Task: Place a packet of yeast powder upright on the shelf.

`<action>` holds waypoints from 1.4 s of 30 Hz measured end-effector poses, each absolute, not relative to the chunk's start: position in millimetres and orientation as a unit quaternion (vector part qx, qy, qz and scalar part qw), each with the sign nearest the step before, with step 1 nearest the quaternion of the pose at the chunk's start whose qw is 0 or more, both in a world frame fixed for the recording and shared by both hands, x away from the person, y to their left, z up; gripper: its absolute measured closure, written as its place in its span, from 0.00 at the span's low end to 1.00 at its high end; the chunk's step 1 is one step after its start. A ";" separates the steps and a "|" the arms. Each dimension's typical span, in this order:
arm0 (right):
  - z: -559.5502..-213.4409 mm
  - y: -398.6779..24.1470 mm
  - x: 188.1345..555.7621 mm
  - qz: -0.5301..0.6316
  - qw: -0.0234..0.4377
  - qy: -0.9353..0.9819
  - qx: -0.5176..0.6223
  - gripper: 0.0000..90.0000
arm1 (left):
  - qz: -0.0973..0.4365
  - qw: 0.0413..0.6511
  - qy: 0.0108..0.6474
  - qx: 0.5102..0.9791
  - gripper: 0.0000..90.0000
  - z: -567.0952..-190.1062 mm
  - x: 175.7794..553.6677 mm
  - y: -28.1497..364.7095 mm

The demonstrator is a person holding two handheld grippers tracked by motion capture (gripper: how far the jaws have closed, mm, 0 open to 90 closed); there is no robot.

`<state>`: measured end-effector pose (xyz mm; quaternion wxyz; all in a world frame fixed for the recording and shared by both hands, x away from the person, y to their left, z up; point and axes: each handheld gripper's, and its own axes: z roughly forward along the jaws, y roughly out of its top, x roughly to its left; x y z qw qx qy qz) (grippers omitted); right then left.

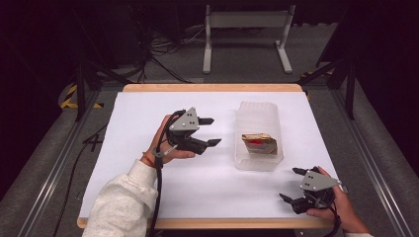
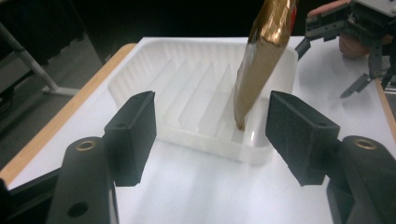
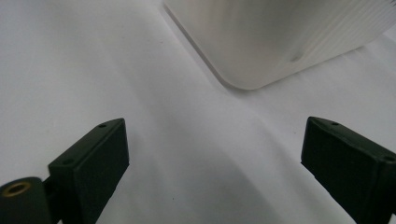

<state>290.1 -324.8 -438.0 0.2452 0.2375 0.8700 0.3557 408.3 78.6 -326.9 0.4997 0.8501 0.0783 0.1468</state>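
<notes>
Where it stands: gold packet (image 2: 264, 60) (red-marked), upright.

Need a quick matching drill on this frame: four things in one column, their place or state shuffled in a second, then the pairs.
Things:
1. gold packet
2. white tray
3. left gripper
4. right gripper

Place or state:
A. open, at the table's near right corner
B. ribbed, translucent, on the white table cover
C. stands on edge in a slot of the tray
D. open, held beside the tray's left side, nothing between its jaws

Pairs: 1-C, 2-B, 3-D, 4-A
</notes>
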 end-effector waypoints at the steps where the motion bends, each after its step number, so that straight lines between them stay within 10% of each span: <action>1: -438.0 -324.8 290.1 0.356 0.245 0.870 0.238 0.09 | 0.147 0.500 0.078 0.850 0.37 -326.9 408.3 78.6; 42: -436.4 -323.1 290.4 0.356 0.248 0.870 0.236 0.09 | 0.204 0.387 0.174 0.883 0.20 -389.9 364.1 160.0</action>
